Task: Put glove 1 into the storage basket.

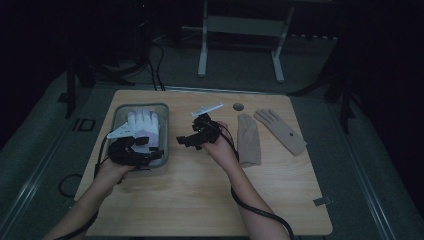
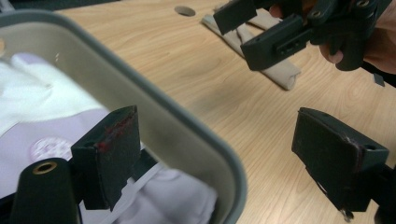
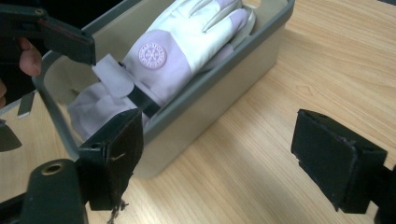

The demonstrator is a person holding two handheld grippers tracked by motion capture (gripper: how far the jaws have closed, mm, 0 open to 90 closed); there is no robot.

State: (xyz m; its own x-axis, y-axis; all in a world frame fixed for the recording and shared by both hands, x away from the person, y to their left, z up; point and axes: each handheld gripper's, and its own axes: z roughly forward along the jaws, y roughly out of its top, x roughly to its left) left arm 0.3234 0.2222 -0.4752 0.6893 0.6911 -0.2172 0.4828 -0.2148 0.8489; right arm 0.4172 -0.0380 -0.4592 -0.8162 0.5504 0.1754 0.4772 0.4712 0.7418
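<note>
Nearest the person, the left gripper [image 1: 131,150] is held over the near end of the grey bin [image 1: 165,131], jaws spread wide with nothing between them; in the left gripper view one jaw hangs inside the bin and the other outside its rim [image 2: 187,126], so it looks placed as if a release into the bin was the aim. The white and lilac glove [image 3: 180,51] is seen lying inside the bin, palm patch up, cuff toward the near end, fingers toward the far end, touched by neither gripper. Just right of the bin, the right gripper [image 1: 191,140] is held above the bare table [image 1: 200,200], jaws wide and empty, pointed toward the bin, apparently clear of the drop. Farther right of the bin, two beige gloves [image 1: 260,135] are laid flat on the table, side by side, likely waiting to be picked next. Beyond the bin's far right, a small round hole [image 1: 238,107] is set in the tabletop.
</note>
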